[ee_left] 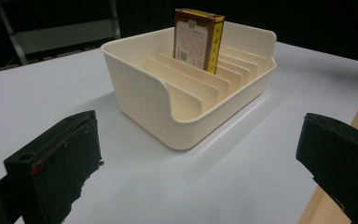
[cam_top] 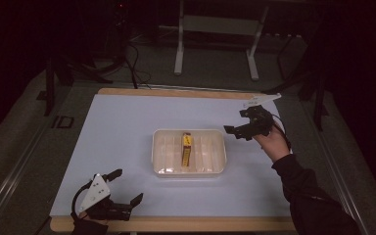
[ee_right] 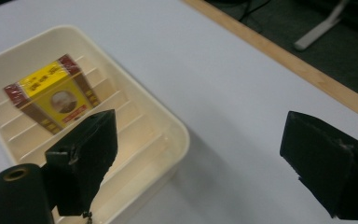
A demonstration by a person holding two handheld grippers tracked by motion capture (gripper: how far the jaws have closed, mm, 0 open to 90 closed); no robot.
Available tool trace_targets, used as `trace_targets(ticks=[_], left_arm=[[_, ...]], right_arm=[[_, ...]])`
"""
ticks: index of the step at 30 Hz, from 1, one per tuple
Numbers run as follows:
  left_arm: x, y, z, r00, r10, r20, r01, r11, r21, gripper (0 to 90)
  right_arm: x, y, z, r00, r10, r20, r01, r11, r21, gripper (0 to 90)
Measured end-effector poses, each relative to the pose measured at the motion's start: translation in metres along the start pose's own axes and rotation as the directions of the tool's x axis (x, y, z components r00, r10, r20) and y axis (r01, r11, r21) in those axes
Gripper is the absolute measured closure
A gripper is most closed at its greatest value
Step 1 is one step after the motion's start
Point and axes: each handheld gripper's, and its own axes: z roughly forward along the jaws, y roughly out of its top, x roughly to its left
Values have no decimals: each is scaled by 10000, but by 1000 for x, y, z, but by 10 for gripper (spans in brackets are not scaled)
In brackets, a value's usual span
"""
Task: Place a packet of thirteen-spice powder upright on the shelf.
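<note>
A cream slotted tray (cam_top: pixel 159 161) (ee_left: pixel 135 93) (ee_right: pixel 168 126) sits in the middle of the white table. A yellow and brown box (cam_top: pixel 187 149) (ee_left: pixel 198 39) (ee_right: pixel 51 95) stands on edge in one of its middle slots. My left gripper (cam_top: pixel 126 186) (ee_left: pixel 196 163) rests open near the table's front left corner, jaws wide apart and pointing at the tray. My right gripper (cam_top: pixel 235 131) (ee_right: pixel 200 158) hovers open just right of the tray's far right corner, empty.
The table's wooden edge (cam_top: pixel 176 93) runs along the far side and the wooden front edge (cam_top: pixel 176 224) along the near side. A white metal frame (cam_top: pixel 215 29) stands on the floor beyond. A dark sleeve (cam_top: pixel 308 196) comes in at the lower right.
</note>
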Motion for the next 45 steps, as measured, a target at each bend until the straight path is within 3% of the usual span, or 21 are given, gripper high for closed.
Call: trace_targets(ticks=[5,11,12,20,30,39,45], left_arm=[[0,0,0,10000,26,4,-26,10000,25,0],[-1,0,0,10000,10,11,-10,10000,58,0],[-1,0,0,10000,22,15,-22,10000,58,0],[-1,0,0,10000,29,4,-29,10000,72,0],[-1,0,0,10000,57,32,-57,9999,126,0],[-2,0,1,9999,96,65,-97,9998,177,0],[-2,0,1,9999,114,76,-115,9998,180,0]], right_arm=[[-1,-16,-3,9987,463,191,-459,9988,-190,112],[1,-31,-5,9970,777,62,-775,9965,-321,130],[3,-38,-5,9958,851,328,-841,9960,-304,130],[12,-65,-6,9916,899,925,-866,9955,-398,127],[14,-90,-12,9829,1510,1055,-1446,9873,-656,125],[24,-108,-18,9778,1382,1576,-1282,9891,-721,115],[24,-121,-24,9739,1576,1635,-1442,9854,-909,114]])
